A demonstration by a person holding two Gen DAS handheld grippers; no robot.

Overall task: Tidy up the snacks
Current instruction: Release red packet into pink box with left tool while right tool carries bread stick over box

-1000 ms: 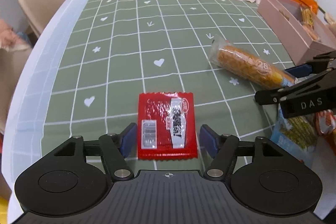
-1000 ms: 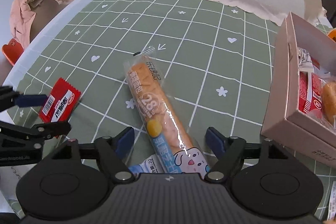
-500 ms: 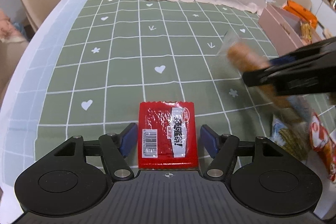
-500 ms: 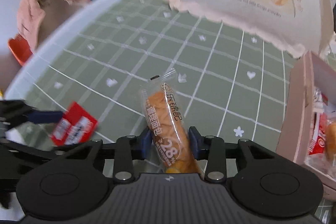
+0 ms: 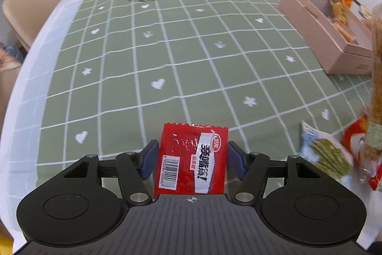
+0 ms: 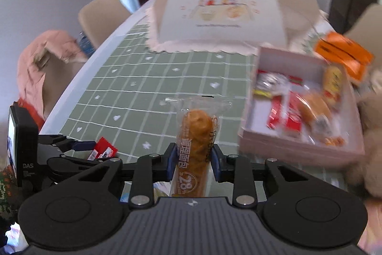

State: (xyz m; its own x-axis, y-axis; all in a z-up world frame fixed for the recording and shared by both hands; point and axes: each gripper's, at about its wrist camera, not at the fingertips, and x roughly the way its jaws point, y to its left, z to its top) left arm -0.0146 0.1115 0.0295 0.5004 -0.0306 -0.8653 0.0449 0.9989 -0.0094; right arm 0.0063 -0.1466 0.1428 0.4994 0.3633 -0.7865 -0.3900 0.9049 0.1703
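My left gripper point(image 5: 192, 160) is closed on a flat red snack packet point(image 5: 191, 157), its blue pads touching both sides, held just above the green checked tablecloth point(image 5: 167, 51). My right gripper point(image 6: 193, 160) is shut on a long bread roll in a clear wrapper point(image 6: 194, 133) and holds it lifted above the table. The pink open box point(image 6: 298, 145) with several snacks inside stands to the right of it. The box also shows in the left wrist view point(image 5: 322, 32). The left gripper and the red packet point(image 6: 102, 151) show at the lower left of the right wrist view.
A domed food cover point(image 6: 229, 4) stands at the far end of the table. Loose snack bags point(image 5: 329, 154) lie at the near right. An orange package point(image 6: 343, 51) lies behind the box. Chairs point(image 5: 26, 11) stand along the left edge.
My right gripper has closed on the bread roll and lifted it off the table toward the box. My left gripper has closed on the red packet and raised it slightly.
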